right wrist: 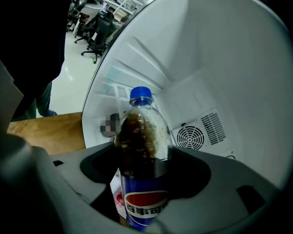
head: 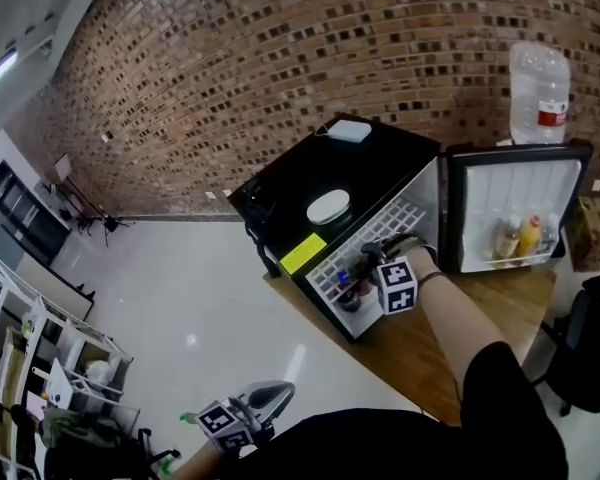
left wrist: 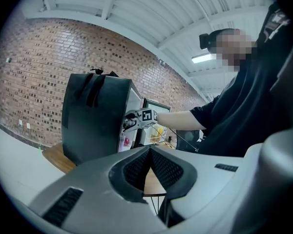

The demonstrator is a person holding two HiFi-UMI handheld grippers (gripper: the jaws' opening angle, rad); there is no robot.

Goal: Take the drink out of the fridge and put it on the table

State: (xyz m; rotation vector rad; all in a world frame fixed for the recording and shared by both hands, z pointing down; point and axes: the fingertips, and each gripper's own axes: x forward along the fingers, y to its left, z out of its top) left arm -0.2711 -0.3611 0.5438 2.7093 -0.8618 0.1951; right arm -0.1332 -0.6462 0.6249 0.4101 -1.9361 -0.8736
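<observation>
I see the table (head: pixel 530 298) carrying the black fridge (head: pixel 300 183), its door (head: pixel 515 208) swung wide. My right claw (head: pixel 372 258) reaches into the fridge's lower part. Its jaws stand wide around the bottle (right wrist: pixel 141 150), with a sliver of gap showing on one side, so I read no grip. The bottle stands upright inside the fridge. My left claw (left wrist: pixel 149 152) hangs low, well apart from the fridge, jaws pressed together on nothing.
</observation>
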